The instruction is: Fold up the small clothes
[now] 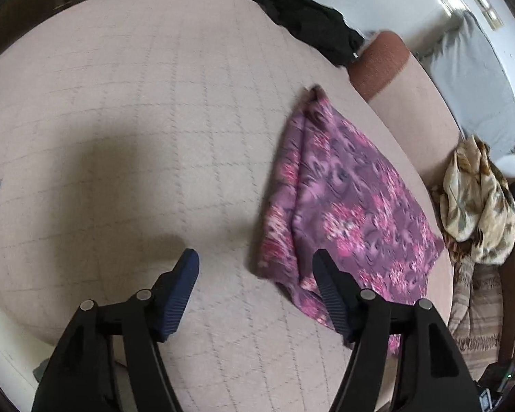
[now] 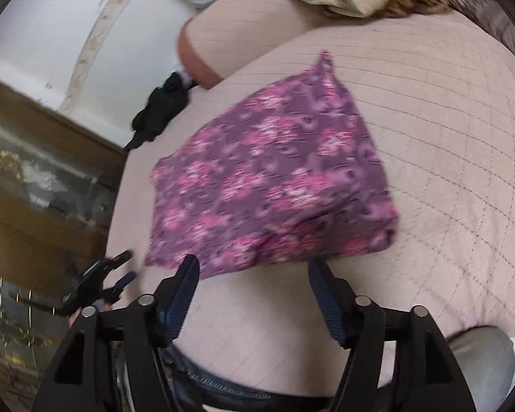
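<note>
Since the purple floral garment [image 2: 271, 192] lies folded on the bed [image 1: 120, 120], your left gripper [image 1: 255, 267] and right gripper [image 2: 254, 271] hang spread (nothing pinched), freeing you for another piece.

The folded purple floral garment [image 2: 271, 195] lies flat on the quilted bed [image 2: 446, 144].

Folded garment [image 1: 346, 202] flat on quilted bed [image 1: 137, 120], near its edge; dark clothing [image 1: 305, 17] behind it at far edge; crumpled cloth [image 1: 477, 199] right, off bed; left gripper [image 1: 255, 261] just before garment
</note>
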Available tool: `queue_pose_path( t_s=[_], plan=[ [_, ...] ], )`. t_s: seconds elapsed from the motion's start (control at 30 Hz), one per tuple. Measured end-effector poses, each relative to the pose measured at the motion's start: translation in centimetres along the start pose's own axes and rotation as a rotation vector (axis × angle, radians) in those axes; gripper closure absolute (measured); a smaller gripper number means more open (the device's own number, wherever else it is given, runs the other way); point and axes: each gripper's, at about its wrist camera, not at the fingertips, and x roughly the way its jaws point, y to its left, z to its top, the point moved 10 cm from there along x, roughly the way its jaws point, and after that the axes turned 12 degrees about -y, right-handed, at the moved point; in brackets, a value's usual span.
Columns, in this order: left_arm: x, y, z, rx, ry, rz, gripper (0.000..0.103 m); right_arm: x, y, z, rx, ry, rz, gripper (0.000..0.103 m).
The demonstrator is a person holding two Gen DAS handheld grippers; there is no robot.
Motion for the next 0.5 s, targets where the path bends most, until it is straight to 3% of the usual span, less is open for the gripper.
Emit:
queue_pose_path(
  t_s=[0.2,0.27,0.3,0.43,0.5],
  plan=[
    [4.1,-2.7,-1.6,0.097,0.071,0.044,0.034,1.1,2.7,-2.5,-0.053,0.062,0.001,0.028],
    [4.5,-3.1,-1.5,0.141,0.019,0.049,0.053,2.2,3.6,-2.6,-0.076,0.083,-0.010,0.028],
    [4.6,-3.4,-1.7,0.157,0.010,0.018,0.075,2.6,4.2,-2.6,-0.088,0.091,-0.012,0.028],
    [4.4,-3.0,-1.6,0.111,-0.027,-0.053,0.087,5.5,7.0,-1.4,-0.136,0.142,-0.007,0.028],
    [3.7,-3.3,-1.3,0.074,-0.039,-0.101,0.088,7.3,8.6,-0.4,-0.171,0.168,-0.003,0.028]
  ],
)
